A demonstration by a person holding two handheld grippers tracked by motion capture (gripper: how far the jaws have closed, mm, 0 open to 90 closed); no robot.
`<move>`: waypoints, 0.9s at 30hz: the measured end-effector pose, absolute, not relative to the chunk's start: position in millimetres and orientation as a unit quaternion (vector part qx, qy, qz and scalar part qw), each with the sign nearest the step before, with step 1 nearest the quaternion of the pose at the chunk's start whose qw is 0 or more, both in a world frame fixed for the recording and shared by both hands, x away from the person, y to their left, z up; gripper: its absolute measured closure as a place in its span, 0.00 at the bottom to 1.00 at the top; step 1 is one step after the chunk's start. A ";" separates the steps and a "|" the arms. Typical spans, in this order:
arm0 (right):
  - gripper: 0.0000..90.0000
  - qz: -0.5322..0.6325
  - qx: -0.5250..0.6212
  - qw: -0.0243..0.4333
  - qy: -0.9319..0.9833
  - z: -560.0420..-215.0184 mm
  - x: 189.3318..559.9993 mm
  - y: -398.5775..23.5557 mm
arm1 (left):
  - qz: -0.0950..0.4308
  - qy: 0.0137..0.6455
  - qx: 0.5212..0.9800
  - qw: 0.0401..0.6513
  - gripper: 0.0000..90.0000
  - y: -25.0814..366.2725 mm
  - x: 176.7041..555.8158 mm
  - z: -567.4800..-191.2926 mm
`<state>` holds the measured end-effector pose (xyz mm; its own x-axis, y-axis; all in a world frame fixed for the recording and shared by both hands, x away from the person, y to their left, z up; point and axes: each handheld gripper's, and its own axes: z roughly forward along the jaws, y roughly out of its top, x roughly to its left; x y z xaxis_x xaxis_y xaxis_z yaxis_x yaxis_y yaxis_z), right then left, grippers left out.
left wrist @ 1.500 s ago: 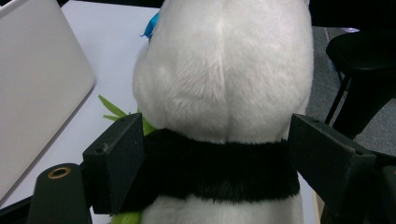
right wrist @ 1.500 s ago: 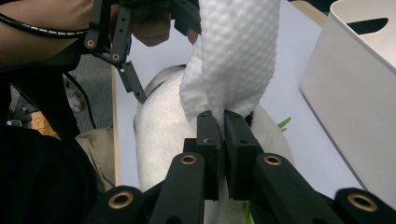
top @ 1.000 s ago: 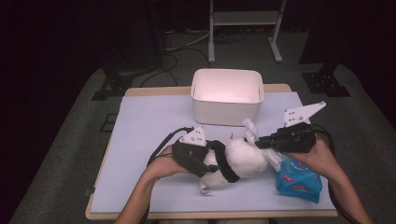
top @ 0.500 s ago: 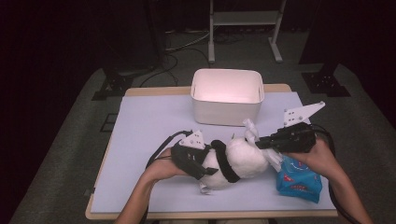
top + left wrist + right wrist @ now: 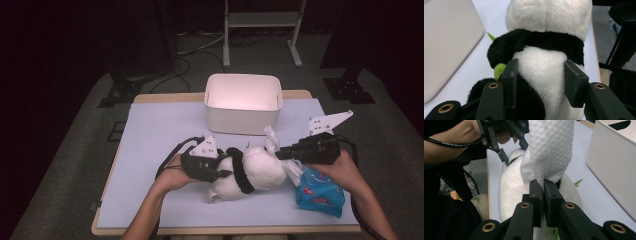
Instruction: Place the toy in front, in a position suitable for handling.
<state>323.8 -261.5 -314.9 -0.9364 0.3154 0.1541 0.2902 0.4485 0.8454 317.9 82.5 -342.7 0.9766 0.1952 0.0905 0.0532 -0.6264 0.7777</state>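
A black-and-white panda plush (image 5: 260, 170) lies on its side on the pale blue table mat (image 5: 160, 135). My left gripper (image 5: 227, 170) comes at it from the left. Its jaws have just been closing, and its pads (image 5: 510, 80) now press both sides of the panda's white body (image 5: 540, 65). My right gripper (image 5: 279, 154) reaches in from the right, over the panda's other end. It is shut on a white textured wipe (image 5: 549, 152), which stands up from the jaws. The wipe (image 5: 270, 137) also sticks up beside the plush in the high view.
A white empty bin (image 5: 243, 102) stands behind the panda at the mat's far middle. A blue wipe packet (image 5: 320, 192) lies under my right hand near the front right corner. The mat's left half is bare. Stands and cables sit on the floor beyond the table.
The left gripper's jaws have closed in on the panda's body. Both hands and the plush stay where they were.
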 end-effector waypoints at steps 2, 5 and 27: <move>0.94 0.491 0.181 0.009 0.852 -320.0 324.7 -261.4 | 0.092 0.067 0.900 0.421 0.58 84.0 317.6 -338.4; 0.94 0.480 0.184 0.010 0.858 -327.2 326.4 -259.8 | 0.098 0.060 0.906 0.408 0.58 84.0 315.8 -335.0; 0.94 0.449 0.165 0.010 0.878 -332.5 325.8 -240.7 | 0.090 0.033 0.908 0.407 0.53 51.3 311.0 -338.1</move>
